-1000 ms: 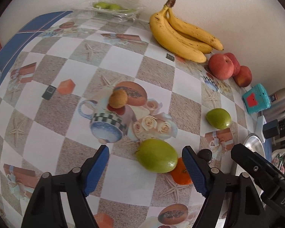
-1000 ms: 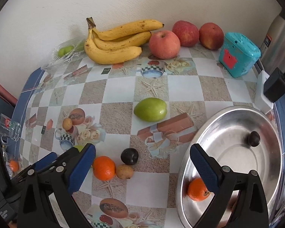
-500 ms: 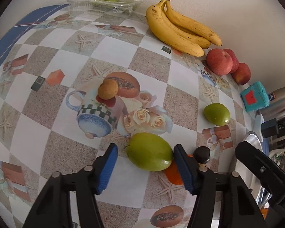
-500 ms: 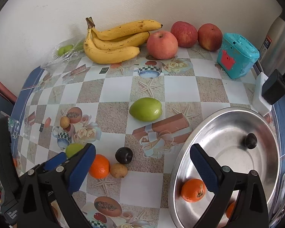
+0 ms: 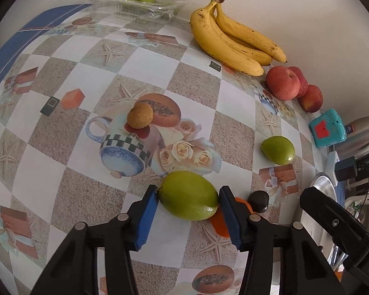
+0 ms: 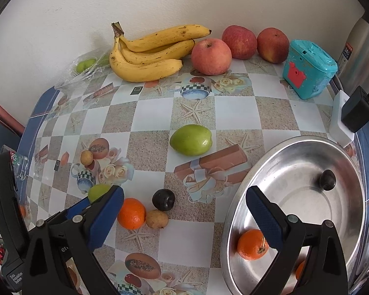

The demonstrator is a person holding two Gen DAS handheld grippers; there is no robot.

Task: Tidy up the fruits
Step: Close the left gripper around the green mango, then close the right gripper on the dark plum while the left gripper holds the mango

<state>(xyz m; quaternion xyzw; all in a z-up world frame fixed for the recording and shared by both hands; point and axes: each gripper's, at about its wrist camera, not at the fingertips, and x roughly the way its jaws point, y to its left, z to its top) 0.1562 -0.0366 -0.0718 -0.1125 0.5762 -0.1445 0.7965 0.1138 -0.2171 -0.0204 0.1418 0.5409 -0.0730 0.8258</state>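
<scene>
The left gripper (image 5: pixel 188 198) has moved in and squeezed its blue pads onto the big green fruit (image 5: pixel 189 198), which sits on the table (image 5: pixel 196 88) near an orange. The fruit looks smooth, firm and slippery, so holding its fat middle seems best. The right gripper (image 6: pixel 184 211) hangs wide open, holding nothing.

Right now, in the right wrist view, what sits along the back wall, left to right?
Bagged green fruit → bananas → front apple → middle apple → right apple → teal box.
</scene>
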